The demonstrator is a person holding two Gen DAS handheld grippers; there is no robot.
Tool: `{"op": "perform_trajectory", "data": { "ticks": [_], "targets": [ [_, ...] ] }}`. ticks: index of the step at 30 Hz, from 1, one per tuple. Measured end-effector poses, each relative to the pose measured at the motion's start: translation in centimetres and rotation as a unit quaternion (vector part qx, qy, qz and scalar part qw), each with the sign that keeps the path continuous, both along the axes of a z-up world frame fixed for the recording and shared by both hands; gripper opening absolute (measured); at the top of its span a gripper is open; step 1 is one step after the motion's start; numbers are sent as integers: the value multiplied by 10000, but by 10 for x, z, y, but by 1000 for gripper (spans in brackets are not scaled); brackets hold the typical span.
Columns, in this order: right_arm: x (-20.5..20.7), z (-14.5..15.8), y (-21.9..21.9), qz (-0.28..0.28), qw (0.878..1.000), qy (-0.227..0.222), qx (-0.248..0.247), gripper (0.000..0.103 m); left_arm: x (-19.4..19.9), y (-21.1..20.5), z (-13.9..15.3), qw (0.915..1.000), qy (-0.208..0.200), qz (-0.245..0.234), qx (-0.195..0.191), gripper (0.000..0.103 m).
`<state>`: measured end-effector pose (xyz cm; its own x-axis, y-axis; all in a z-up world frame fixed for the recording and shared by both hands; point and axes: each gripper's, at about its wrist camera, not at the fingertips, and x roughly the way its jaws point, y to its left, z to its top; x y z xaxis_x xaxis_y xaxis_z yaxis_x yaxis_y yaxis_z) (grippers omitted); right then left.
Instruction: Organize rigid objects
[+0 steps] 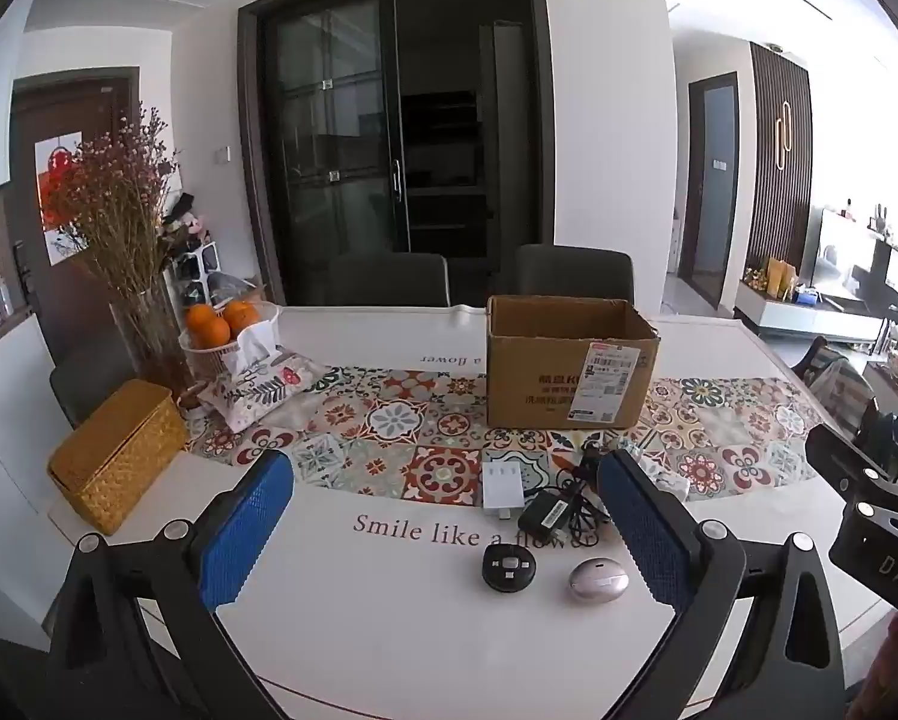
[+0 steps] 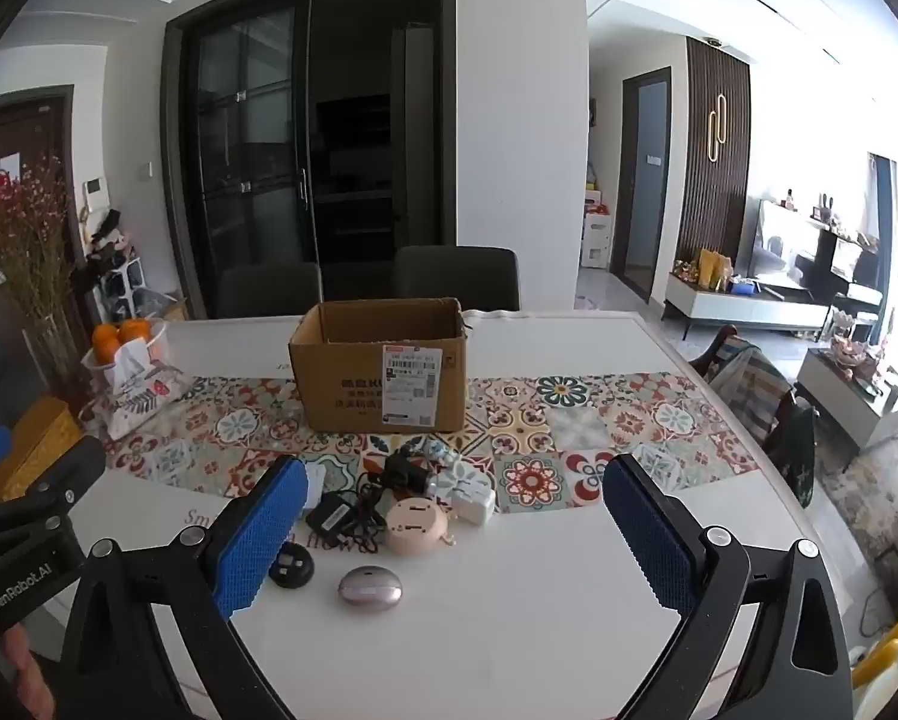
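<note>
The white desk [image 1: 389, 630] fills the lower half of both views, with a band of patterned tiles [image 1: 389, 420] running across its middle and the words "Smile like a flower" printed nearer the bottom of the frame.

On that band, centre-right in the left wrist view, stands an open brown cardboard box [image 1: 569, 372], flaps up, a white shipping label on its front face.

At the left edge sit a yellow woven basket [image 1: 113, 450], a floral tissue pouch [image 1: 263, 384], a wire bowl of oranges [image 1: 215, 324] and a vase of dried flowers [image 1: 119, 228].

Just below the box, in the middle of the right wrist view, the small hard things lie clustered: a black power adapter [image 2: 329, 517] with its tangled cord, a round beige gadget [image 2: 416, 525] touching it, a white plug block [image 2: 473, 501] beside that, and a white flat adapter [image 1: 502, 483]. Nearer the bottom of the frame, apart from the pile, lie a round black remote [image 2: 292, 564] and a glossy pinkish-silver oval case [image 2: 370, 587], side by side.

The left claw [image 1: 443, 531] hangs above the desk, its blue pads wide apart and nothing between them. The right claw [image 2: 452, 537] is the same: spread wide, gripping nothing.
</note>
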<state>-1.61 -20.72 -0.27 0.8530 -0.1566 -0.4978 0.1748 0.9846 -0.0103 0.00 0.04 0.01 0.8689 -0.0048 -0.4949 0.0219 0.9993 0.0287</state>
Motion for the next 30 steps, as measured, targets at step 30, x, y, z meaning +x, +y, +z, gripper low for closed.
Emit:
{"op": "perform_trajectory", "data": {
  "ticks": [30],
  "targets": [
    [9, 3, 9, -31, 10000, -42, -1, 100, 12, 3, 6, 10000, -65, -14, -31, 103]
  ]
}}
